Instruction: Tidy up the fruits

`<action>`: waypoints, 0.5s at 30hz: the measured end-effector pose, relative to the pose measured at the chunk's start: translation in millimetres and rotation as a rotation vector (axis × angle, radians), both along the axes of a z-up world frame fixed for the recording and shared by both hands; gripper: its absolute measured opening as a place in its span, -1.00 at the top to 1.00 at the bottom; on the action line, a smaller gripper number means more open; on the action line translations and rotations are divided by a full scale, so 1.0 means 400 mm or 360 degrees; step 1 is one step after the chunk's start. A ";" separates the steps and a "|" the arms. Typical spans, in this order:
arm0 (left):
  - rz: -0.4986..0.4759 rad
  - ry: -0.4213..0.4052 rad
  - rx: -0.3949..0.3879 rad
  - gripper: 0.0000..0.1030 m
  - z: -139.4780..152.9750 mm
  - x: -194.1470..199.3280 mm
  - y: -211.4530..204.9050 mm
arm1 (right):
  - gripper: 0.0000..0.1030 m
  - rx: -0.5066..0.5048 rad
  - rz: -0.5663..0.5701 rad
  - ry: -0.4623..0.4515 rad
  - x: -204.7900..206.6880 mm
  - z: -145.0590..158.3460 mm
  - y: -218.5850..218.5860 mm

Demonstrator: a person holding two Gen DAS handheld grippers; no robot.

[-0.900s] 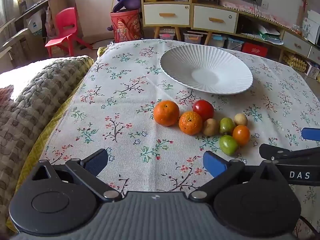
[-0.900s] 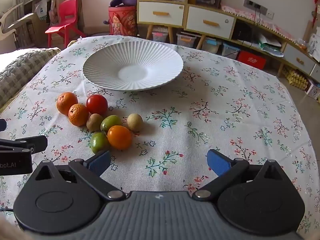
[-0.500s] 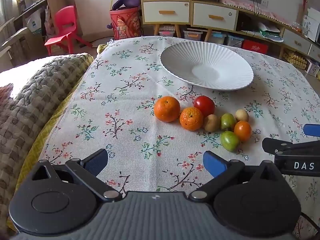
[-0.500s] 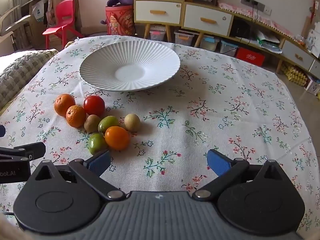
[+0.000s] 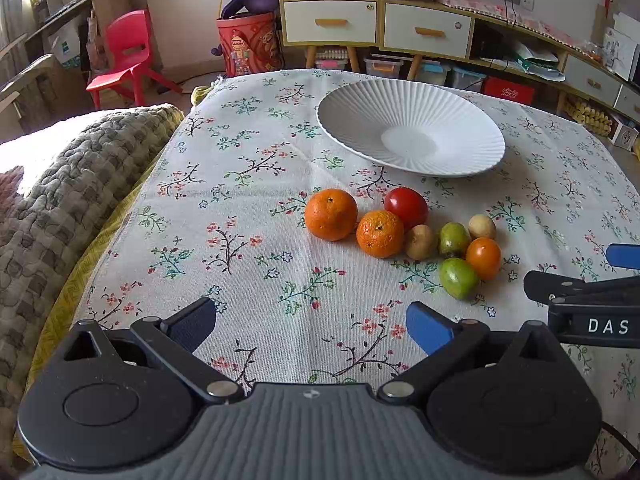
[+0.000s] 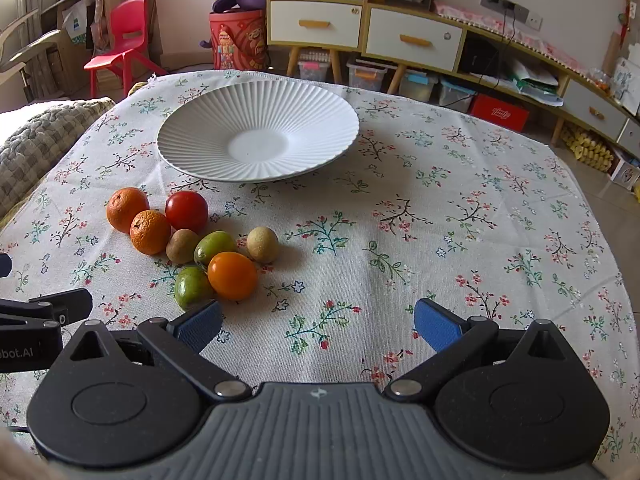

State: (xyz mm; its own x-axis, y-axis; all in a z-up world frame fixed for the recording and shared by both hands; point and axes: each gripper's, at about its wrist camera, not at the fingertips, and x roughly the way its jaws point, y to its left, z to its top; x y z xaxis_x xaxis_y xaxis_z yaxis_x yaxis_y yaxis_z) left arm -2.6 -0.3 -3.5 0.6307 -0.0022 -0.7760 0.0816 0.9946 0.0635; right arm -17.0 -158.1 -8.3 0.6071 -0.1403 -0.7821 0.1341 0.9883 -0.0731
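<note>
Several fruits lie in a cluster on the floral tablecloth: two oranges (image 5: 331,214) (image 5: 380,233), a red tomato (image 5: 406,202), an orange tomato (image 6: 232,275), green fruits (image 6: 193,287) and small brown ones (image 6: 262,244). Behind them stands a white ribbed plate (image 5: 460,160) (image 6: 192,160), with nothing on it. My left gripper (image 5: 311,324) is open over bare cloth, left of and nearer than the fruit. My right gripper (image 6: 318,325) is open too, its left fingertip just in front of a green fruit.
A quilted blanket (image 5: 60,208) lies along the table's left side. A red chair (image 5: 128,56), a red bucket (image 5: 248,44) and a drawer cabinet (image 5: 376,24) stand beyond the far edge. Each gripper's side shows in the other's view.
Both grippers have moved slightly forward toward the fruit and plate; the scene sits a little lower and closer in both views. Both stay open.
</note>
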 end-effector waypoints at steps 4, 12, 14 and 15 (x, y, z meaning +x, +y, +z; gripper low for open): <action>0.0000 0.0001 0.0000 -0.79 0.000 0.000 0.000 | -0.99 0.0000 0.0000 0.0000 0.000 0.000 0.000; 0.0000 0.0001 -0.0001 -0.79 -0.002 0.000 0.000 | -0.99 0.0001 0.0000 0.0000 0.000 0.000 0.000; -0.0002 0.0001 0.0000 -0.79 -0.002 -0.001 -0.002 | -0.99 0.0001 0.0000 0.0001 0.000 0.000 0.000; -0.0002 0.0001 0.0000 -0.79 -0.002 -0.001 -0.002 | -0.99 0.0001 0.0000 0.0001 0.000 0.000 0.000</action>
State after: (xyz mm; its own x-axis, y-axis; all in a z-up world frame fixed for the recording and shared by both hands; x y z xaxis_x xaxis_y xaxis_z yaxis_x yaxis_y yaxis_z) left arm -2.9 -0.9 -4.4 0.6302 -0.0030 -0.7765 0.0827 0.9946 0.0632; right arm -16.9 -158.3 -8.3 0.6068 -0.1398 -0.7824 0.1344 0.9883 -0.0724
